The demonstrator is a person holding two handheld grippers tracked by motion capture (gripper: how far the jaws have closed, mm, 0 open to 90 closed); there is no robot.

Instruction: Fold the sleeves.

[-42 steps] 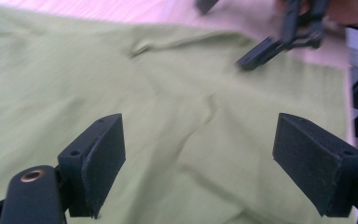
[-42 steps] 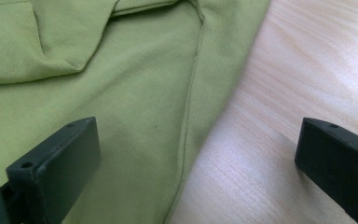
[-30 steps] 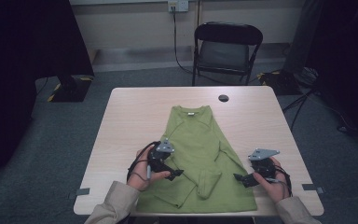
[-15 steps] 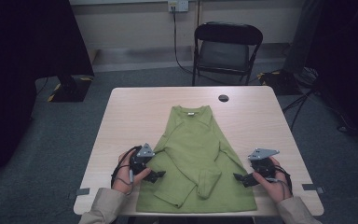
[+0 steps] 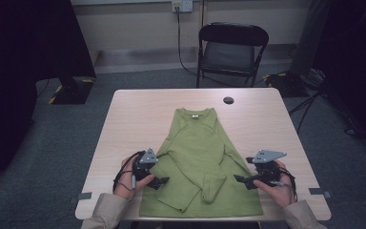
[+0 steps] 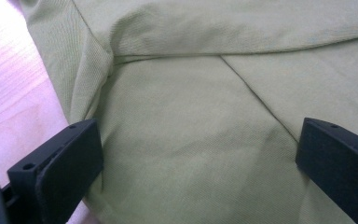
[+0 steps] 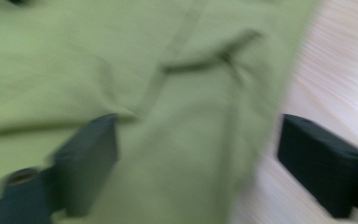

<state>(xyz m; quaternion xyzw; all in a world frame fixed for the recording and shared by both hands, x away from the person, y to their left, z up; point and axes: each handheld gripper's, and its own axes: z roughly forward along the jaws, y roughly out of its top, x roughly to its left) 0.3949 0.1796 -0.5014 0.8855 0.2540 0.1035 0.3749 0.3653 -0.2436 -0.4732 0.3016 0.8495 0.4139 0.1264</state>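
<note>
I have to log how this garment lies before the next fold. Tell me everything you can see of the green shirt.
The green shirt is long-sleeved, of soft knit-looking cloth, lying flat on the table with its collar away from the person and a small tag inside it. Both sleeves are folded in across the body. The open left gripper sits at its left edge, the open right gripper at its right edge.

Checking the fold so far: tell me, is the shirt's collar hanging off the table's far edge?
No, the green shirt lies wholly on the table, its collar well short of the far edge.
</note>
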